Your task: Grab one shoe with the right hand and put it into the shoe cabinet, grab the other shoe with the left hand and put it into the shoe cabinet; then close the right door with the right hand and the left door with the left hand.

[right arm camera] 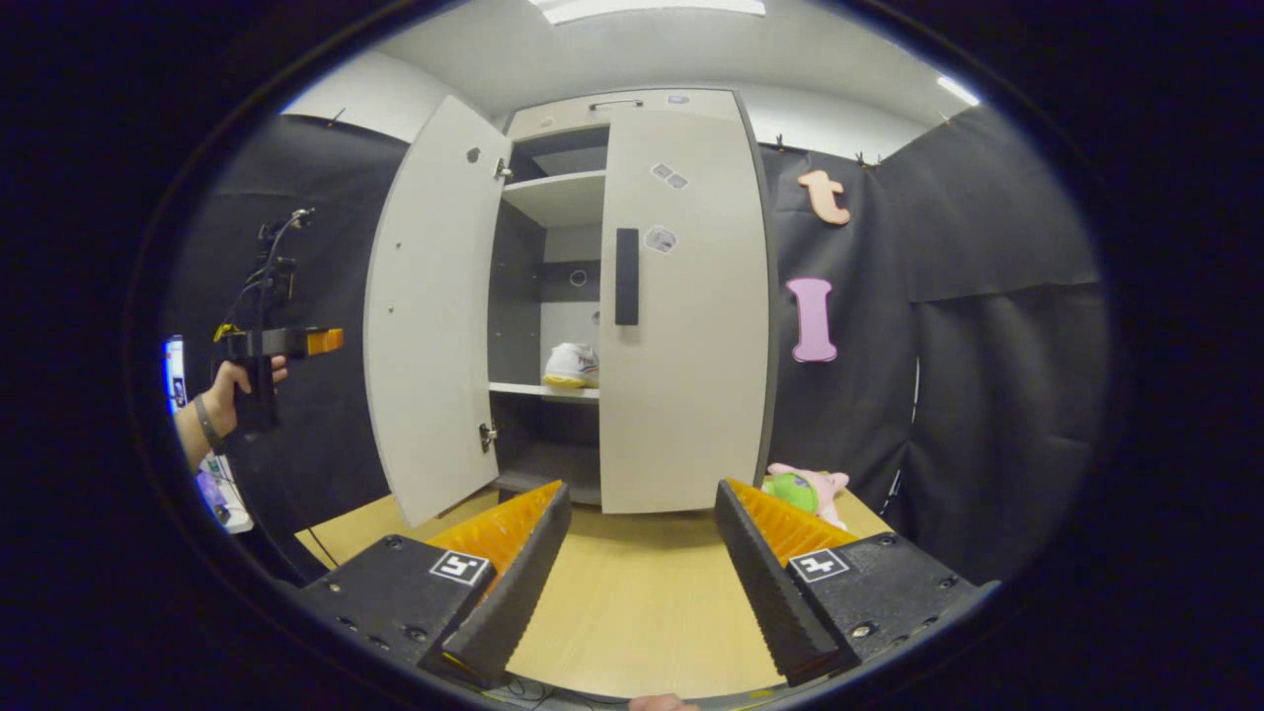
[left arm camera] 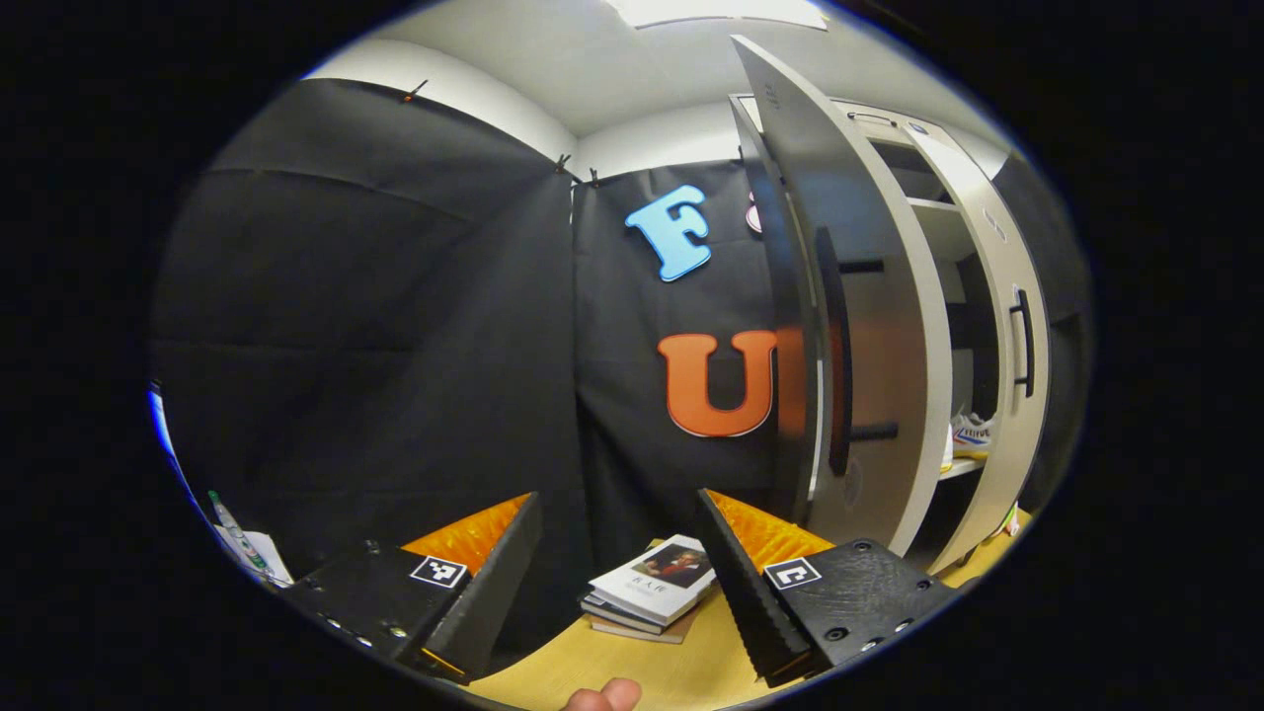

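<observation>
Grey-white board is what I see first in the left gripper view: the left door (left arm camera: pixel 869 326) stands open nearly edge-on, ahead and to the right of my left gripper (left arm camera: pixel 620 578). Its fingers are spread with nothing between them. Past the door's edge a shoe (left arm camera: pixel 970 434) sits on a shelf inside the cabinet (left arm camera: pixel 948 232), and the right door (left arm camera: pixel 1012 365) lies beyond it. Books (left arm camera: pixel 652 588) lie on the counter (left arm camera: pixel 652 671) ahead of the fingers.

In the right gripper view, the right door (right arm camera: pixel 681 326) looks closed or nearly so, straight ahead of my right gripper (right arm camera: pixel 642 563), whose fingers are spread and empty. The left door (right arm camera: pixel 430 316) swings wide toward me, and a shoe (right arm camera: pixel 573 365) rests on the shelf in the gap. The left gripper (right arm camera: pixel 281 346) is held up by a hand (right arm camera: pixel 232 385) well to the left of that door, on its outer side. A plush toy (right arm camera: pixel 805 491) lies by the cabinet's right foot.

I judge the left door is what remains: the left gripper is much nearer, and the push goes rightward against the tall panel's outer face.
</observation>
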The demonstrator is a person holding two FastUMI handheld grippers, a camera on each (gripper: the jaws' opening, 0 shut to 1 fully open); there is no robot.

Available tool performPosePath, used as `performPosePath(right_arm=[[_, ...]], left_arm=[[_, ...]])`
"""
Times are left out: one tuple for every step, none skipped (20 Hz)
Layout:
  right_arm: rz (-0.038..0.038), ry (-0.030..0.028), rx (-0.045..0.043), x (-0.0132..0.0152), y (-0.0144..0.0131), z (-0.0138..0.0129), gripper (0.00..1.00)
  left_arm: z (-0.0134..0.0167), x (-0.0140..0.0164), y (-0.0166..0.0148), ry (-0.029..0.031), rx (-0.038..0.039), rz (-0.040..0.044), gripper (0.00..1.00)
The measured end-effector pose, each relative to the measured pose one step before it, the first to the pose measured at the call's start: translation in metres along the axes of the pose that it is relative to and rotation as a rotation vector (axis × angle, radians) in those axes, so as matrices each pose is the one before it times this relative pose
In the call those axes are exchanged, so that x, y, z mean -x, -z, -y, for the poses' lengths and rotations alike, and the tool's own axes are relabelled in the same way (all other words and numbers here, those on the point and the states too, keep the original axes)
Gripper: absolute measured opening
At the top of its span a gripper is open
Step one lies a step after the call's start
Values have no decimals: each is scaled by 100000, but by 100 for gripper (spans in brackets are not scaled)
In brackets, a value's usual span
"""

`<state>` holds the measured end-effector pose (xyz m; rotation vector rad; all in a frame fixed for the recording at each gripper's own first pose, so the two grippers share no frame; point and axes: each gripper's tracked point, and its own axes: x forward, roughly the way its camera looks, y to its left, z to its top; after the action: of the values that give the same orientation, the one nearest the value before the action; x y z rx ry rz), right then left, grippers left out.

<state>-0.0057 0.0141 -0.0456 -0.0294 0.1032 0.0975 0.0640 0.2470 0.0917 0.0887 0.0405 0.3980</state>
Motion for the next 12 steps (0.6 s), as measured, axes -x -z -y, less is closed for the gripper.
performPosePath(right_arm=[[-326, 572, -1115, -33, 180, 196, 95], [-468, 512, -996, -9, 138, 122, 95], [-440, 675, -879, -66, 160, 181, 95], [-301, 720, -885, -26, 113, 252, 95], [-351, 529, -834, -144, 88, 264, 95], [-183, 454, -775, -32, 40, 109, 95], [-138, 374, -528, -44, 109, 80, 95], [201, 265, -497, -101, -114, 95, 95], [74, 180, -419, -120, -71, 11, 95], [196, 0, -336, -101, -103, 29, 95], [302, 107, -40, -63, -32, 5, 95], [207, 19, 146, -124, -92, 15, 95]], left_arm=[[324, -583, -717, 1423, 1247, 265, 93], [111, -553, -767, 429, 626, 741, 94], [51, -495, -621, -259, -116, 1153, 94], [268, -469, -572, 165, -275, 676, 93], [307, -386, -402, 942, 138, 397, 94], [337, -361, -393, 1053, 459, 241, 94], [307, -235, -129, 1199, 598, -151, 94], [169, -104, -35, 864, 571, -563, 93], [206, 27, 167, 758, 667, -982, 94], [263, 154, 275, 965, 881, -1235, 94], [536, 118, 285, 1902, 538, -348, 94], [233, 100, 133, 43, -548, 55, 94]])
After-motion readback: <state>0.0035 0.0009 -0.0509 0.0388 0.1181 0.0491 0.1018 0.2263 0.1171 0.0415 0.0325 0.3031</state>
